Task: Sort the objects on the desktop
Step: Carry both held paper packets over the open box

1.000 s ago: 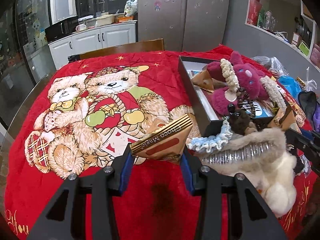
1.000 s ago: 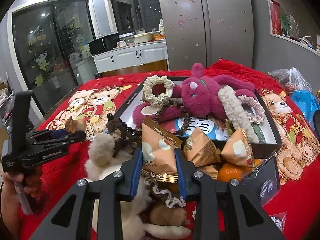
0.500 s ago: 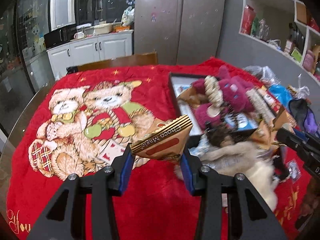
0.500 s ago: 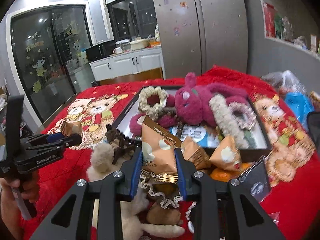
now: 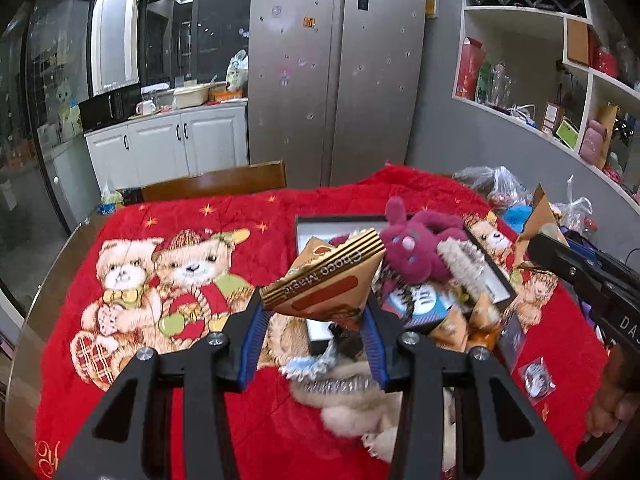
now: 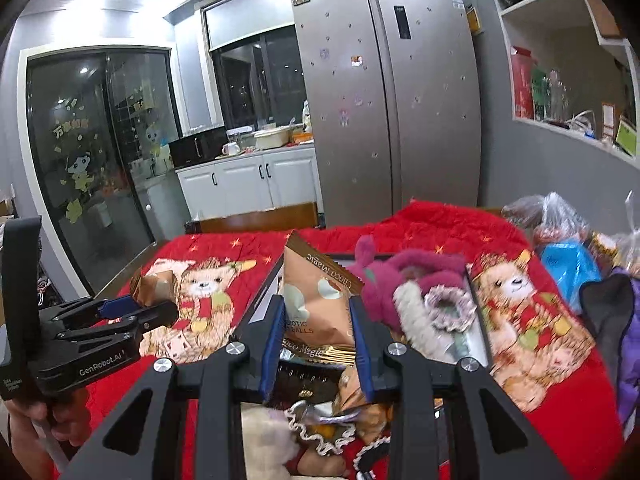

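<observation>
Tan gold-edged "Choco Magic" packet [image 5: 328,280]

"Choco Magic" marks both snack packets [image 5: 326,284] [image 6: 320,300]; "GenRobot.AI" marks the left gripper [image 6: 156,312].

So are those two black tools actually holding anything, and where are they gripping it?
Yes, each holds a Choco Magic snack packet. The left tool pinches its packet by the lower corner; the right tool grips its packet across the lower sides.

Gold-edged Choco Magic packet [image 5: 324,288] tilted mid-air, second tan Choco Magic packet [image 6: 320,300] upright above box.
</observation>
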Tool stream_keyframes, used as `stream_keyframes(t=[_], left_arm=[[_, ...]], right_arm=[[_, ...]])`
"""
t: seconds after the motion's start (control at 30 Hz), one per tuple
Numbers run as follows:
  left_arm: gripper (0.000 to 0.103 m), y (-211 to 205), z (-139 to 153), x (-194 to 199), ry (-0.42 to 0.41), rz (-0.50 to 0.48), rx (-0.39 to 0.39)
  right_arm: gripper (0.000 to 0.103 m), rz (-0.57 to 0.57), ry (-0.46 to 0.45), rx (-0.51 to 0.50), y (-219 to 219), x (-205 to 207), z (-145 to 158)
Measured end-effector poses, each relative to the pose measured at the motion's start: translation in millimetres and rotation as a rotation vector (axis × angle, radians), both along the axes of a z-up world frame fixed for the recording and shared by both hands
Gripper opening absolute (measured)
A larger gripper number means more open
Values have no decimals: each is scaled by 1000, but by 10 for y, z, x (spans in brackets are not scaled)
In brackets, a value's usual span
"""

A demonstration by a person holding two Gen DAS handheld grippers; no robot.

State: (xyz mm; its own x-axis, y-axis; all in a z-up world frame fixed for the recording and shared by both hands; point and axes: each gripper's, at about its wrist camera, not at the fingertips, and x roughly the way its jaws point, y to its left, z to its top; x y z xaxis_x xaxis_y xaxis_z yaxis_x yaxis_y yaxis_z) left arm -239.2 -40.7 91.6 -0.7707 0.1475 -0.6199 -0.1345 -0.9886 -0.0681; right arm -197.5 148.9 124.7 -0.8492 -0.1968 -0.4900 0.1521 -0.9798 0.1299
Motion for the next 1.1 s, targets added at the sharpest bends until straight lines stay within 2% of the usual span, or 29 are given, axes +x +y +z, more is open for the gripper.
stream_keyframes(t=[0.2,0.33,0.6,0.7,0.83,0.97,1.1], left_arm=[[44,54,237,-121,13,16,21],[44,104,367,-238,35,34,-1],[44,230,395,-570,42,22,9],[44,288,318,-741,25,9,34],[44,467,82,-986,-9,-19,18],[44,599,-204,-1148,-69,-61,42],[44,781,-414,-1219,-101,-100,-16]], right_arm=[[32,-15,18,8,98,-11,224],[32,-29,27,23,152,-68,302],[32,-34,15,16,285,-368,318],[32,-36,5,7,347,-507,297],[32,-41,-17,5,424,-744,214],[32,-49,-77,23,492,-992,-23],[32,-71,-145,17,607,-1168,-272]])
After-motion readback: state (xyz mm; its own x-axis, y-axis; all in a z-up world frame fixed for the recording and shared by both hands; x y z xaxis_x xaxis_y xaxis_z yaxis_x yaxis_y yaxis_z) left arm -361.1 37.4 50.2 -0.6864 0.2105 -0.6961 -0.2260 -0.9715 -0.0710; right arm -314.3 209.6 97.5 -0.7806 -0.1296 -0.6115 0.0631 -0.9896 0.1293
